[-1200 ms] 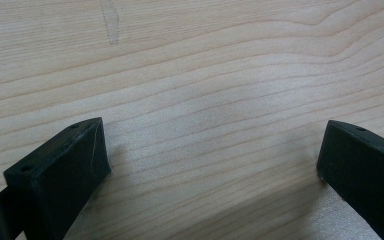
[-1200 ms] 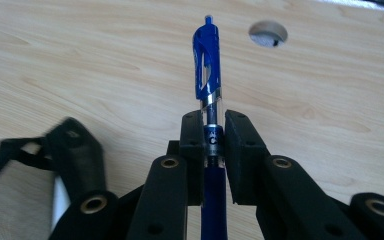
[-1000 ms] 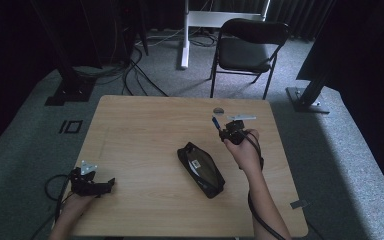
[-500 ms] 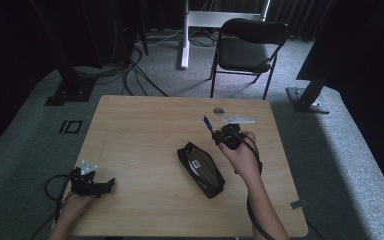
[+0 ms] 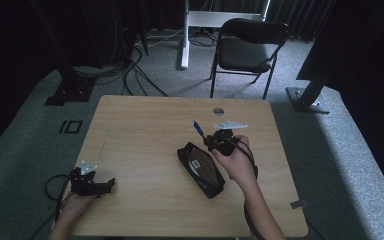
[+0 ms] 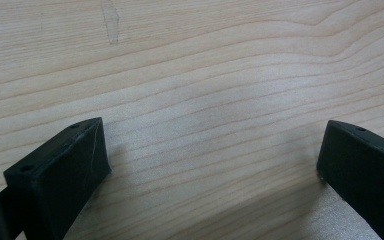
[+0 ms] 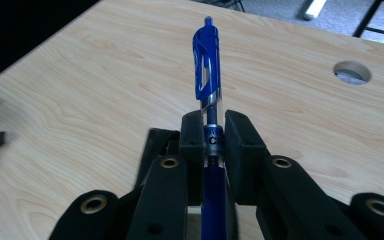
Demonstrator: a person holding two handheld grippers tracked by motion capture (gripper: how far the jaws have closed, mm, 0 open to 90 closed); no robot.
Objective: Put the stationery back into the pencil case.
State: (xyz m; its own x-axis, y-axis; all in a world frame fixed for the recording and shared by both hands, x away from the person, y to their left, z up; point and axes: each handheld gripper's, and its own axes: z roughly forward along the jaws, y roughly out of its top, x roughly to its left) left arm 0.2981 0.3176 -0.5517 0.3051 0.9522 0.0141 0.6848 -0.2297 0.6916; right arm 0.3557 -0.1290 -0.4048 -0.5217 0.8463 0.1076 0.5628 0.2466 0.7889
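- While my right tool (image 7: 212, 145) clamps its jaws on a blue pen (image 7: 206, 65), the pen's clip end points up and away, above the wooden worktop (image 5: 140, 130).
- Just beside that hand, a black pouch (image 5: 201, 169) lies open.
- Well apart, my left tool (image 5: 111, 182) rests open on the worktop's near-left corner.

The right gripper (image 7: 214, 137) clamps a blue pen (image 7: 207, 75) — clip end up — above the wooden table (image 7: 105, 85), with its round hole (image 7: 352, 72) beyond.
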